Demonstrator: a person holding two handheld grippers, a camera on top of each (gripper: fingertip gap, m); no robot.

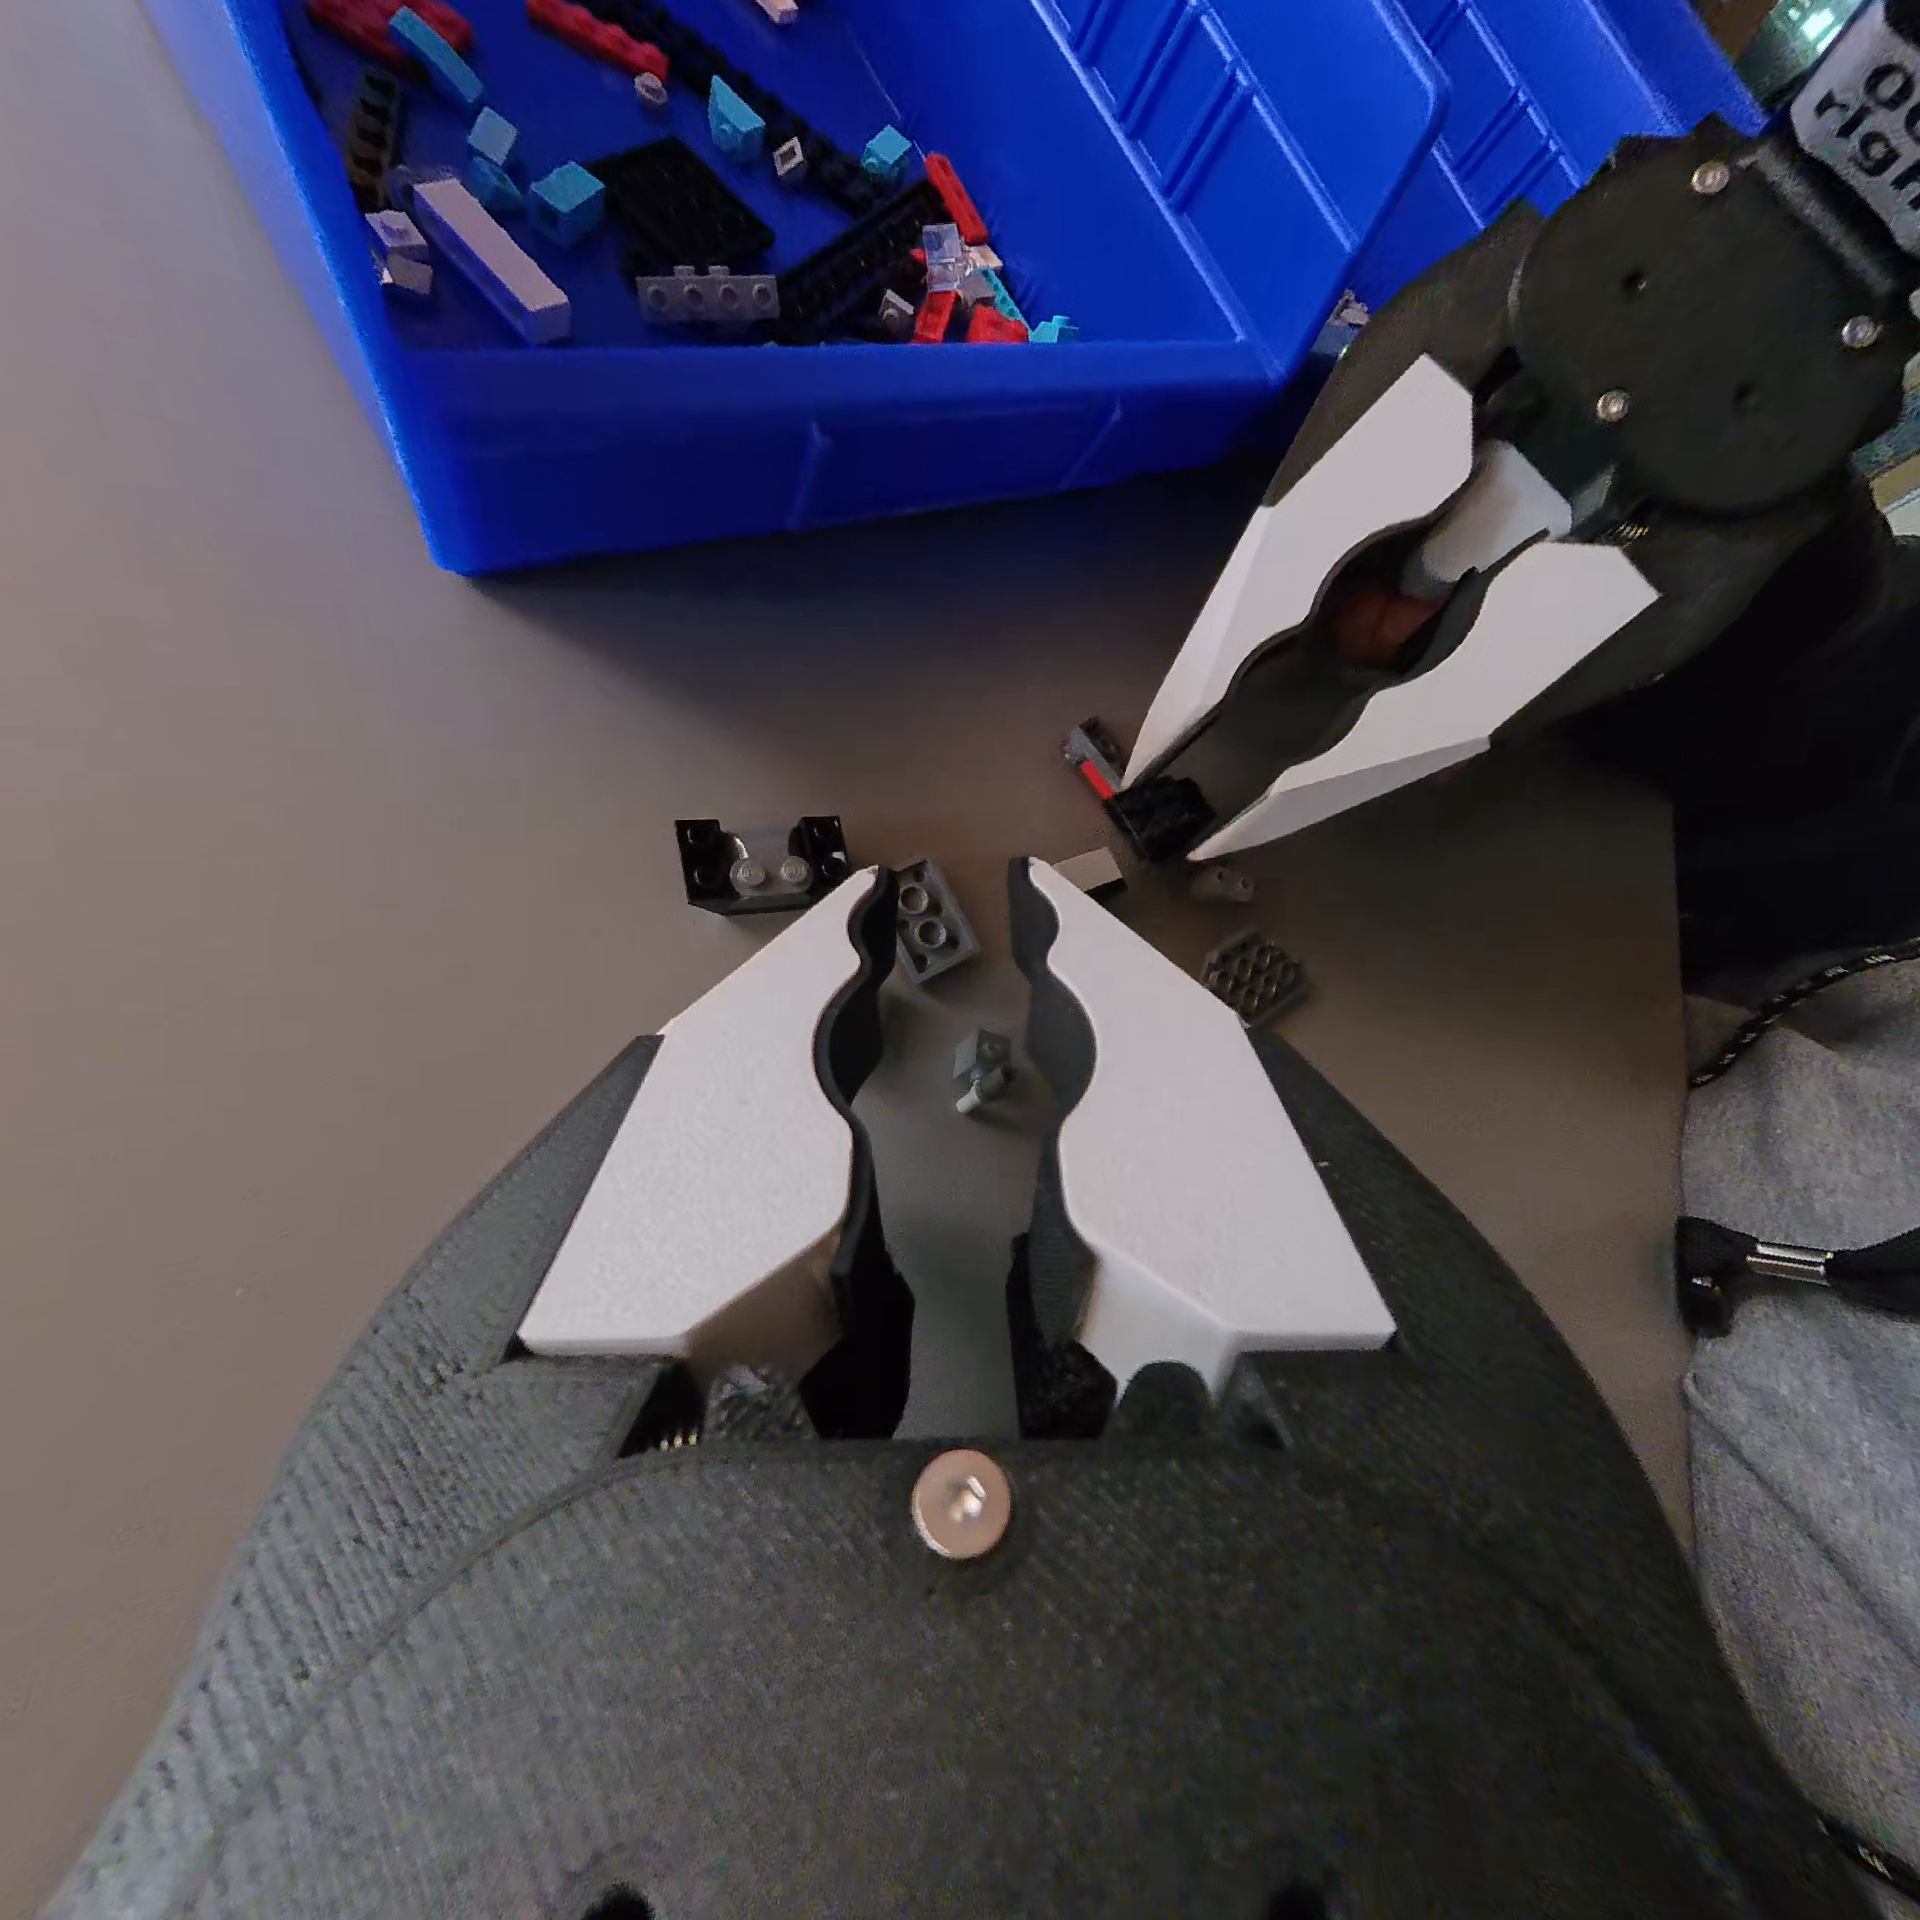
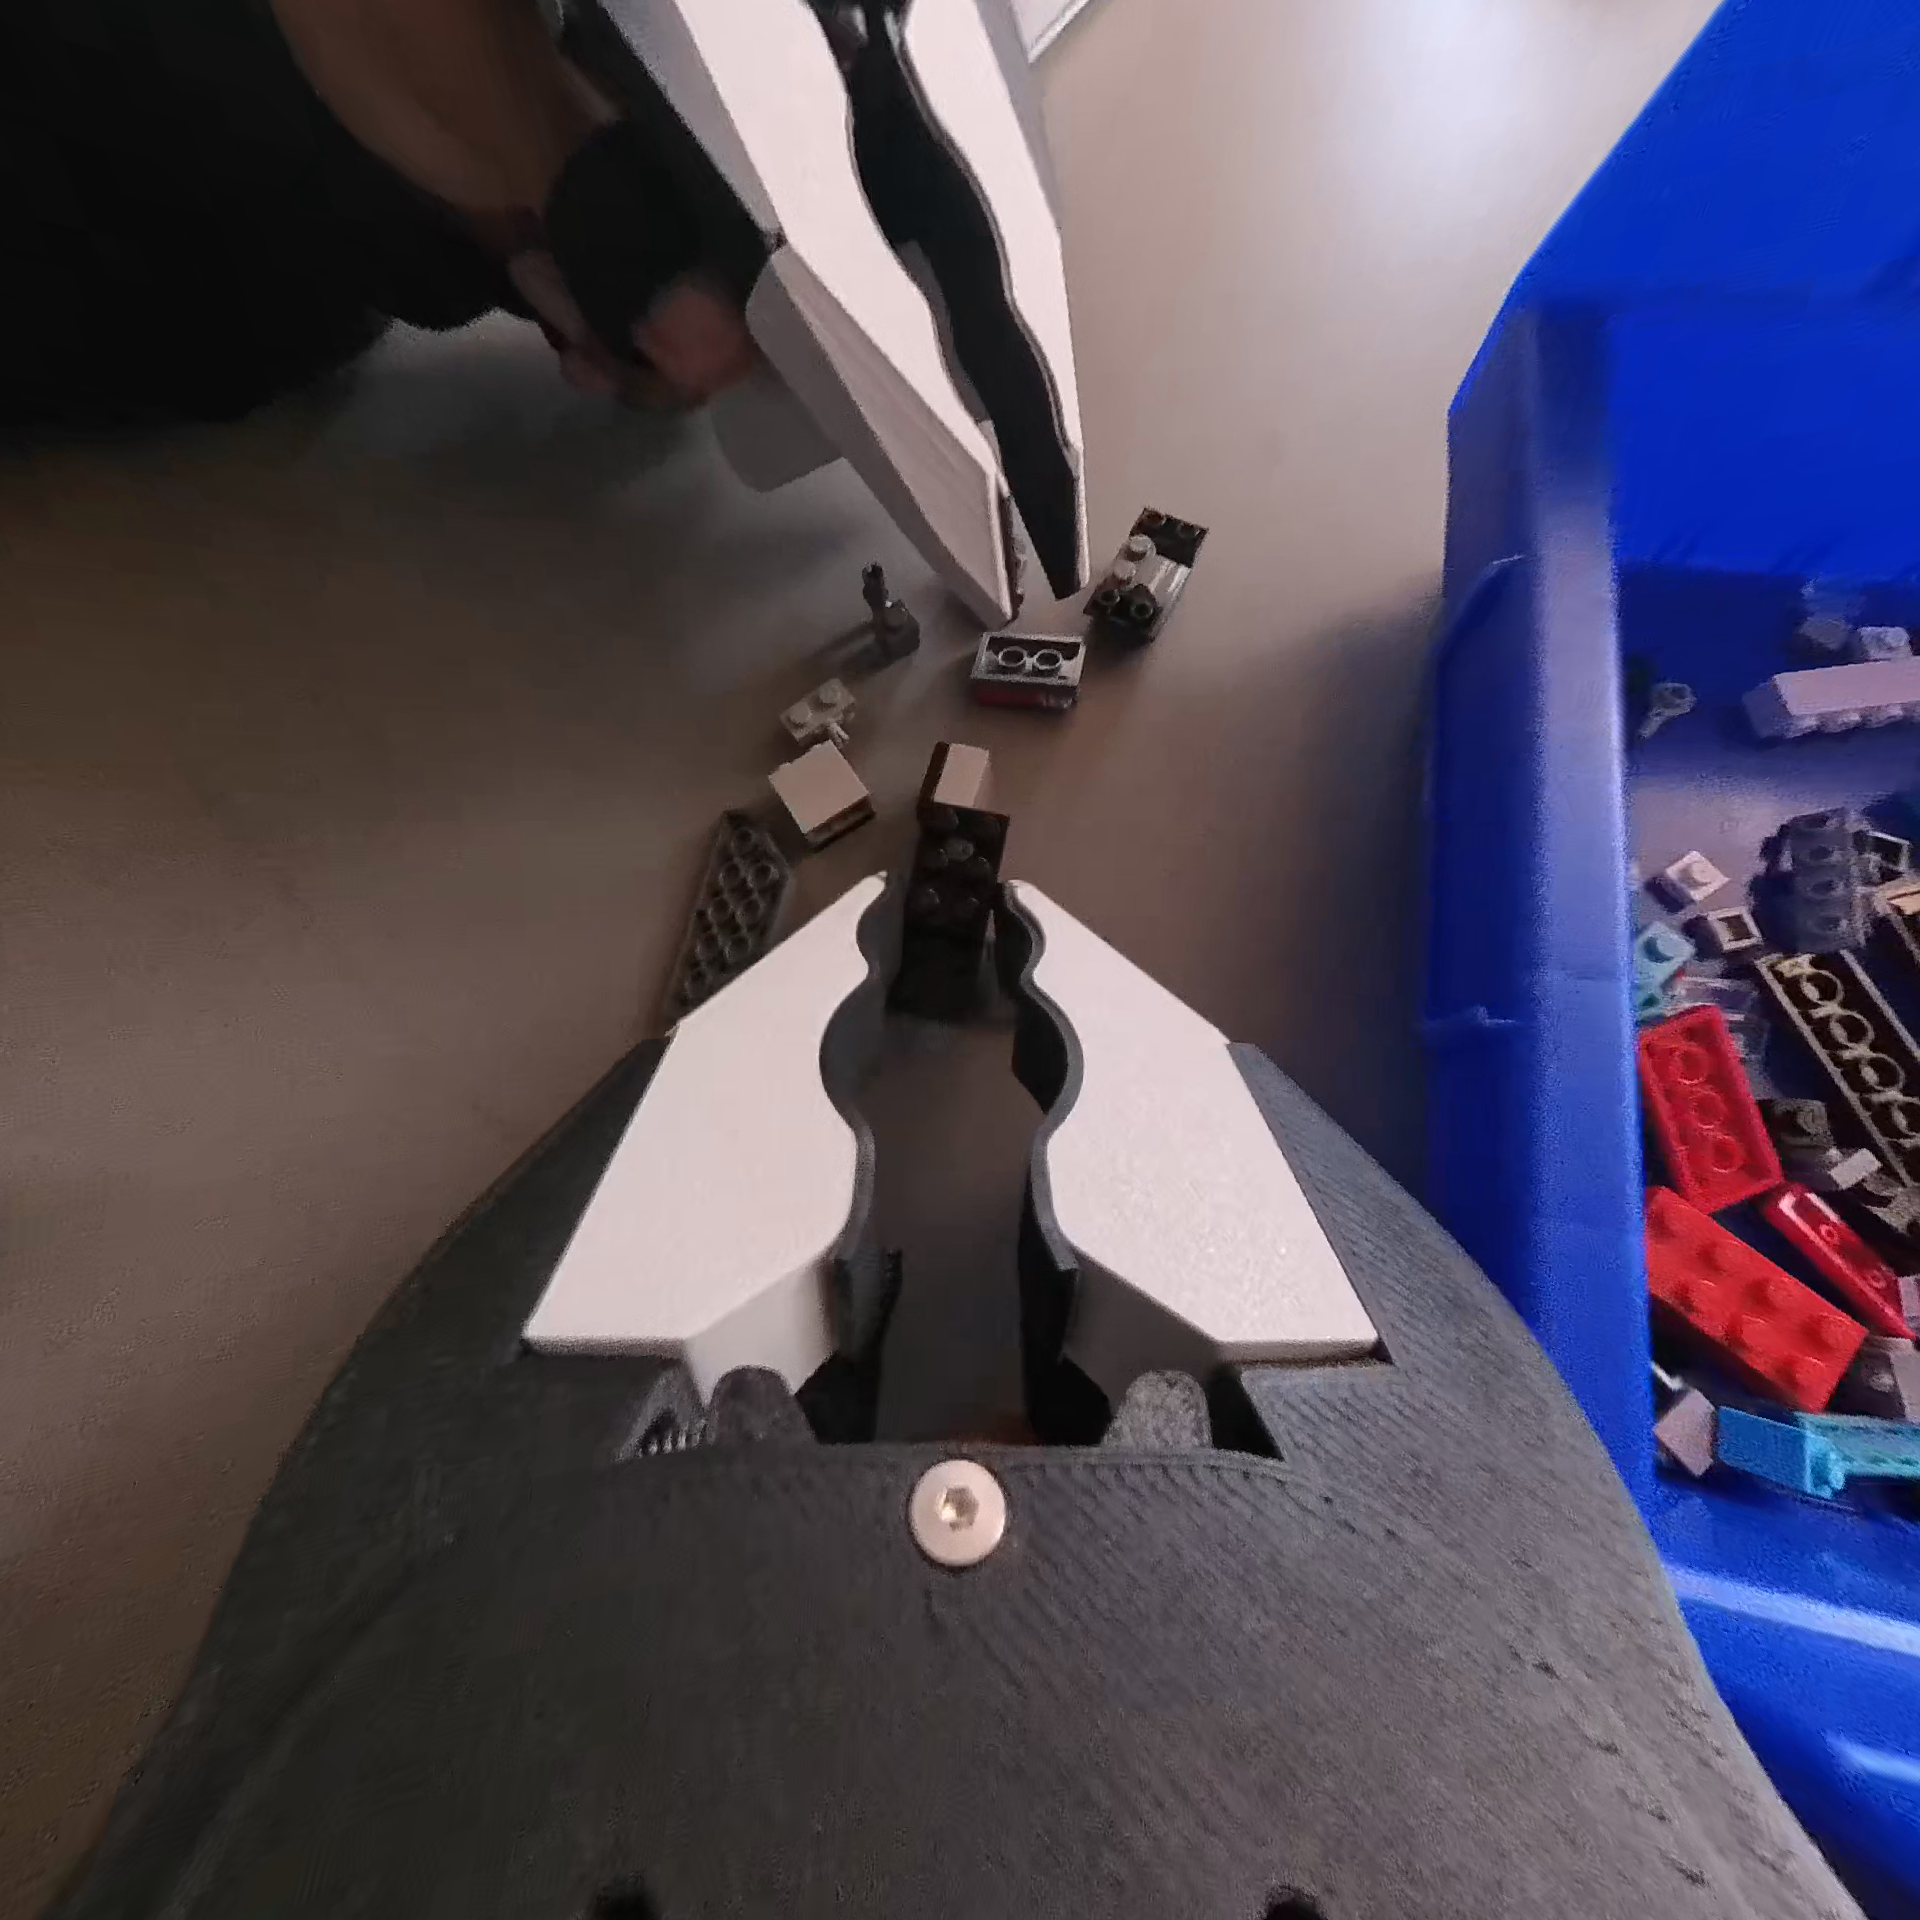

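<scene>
1. While the left tongs (image 1: 945, 883) hang spread over the desk (image 1: 260, 935), a dark grey brick (image 1: 932, 925) lies between their tips, a small grey piece (image 1: 985, 1070) farther back between the fingers, and a black-and-grey assembly (image 1: 762, 864) just left of the tips. The right tongs (image 1: 1153, 826) pinch a black brick (image 1: 1158, 816).
2. As the right wrist view shows, the right tongs (image 2: 945, 894) grip the black brick (image 2: 951, 894) between their tips; the blue bin (image 2: 1538, 935) stands to their right.
</scene>
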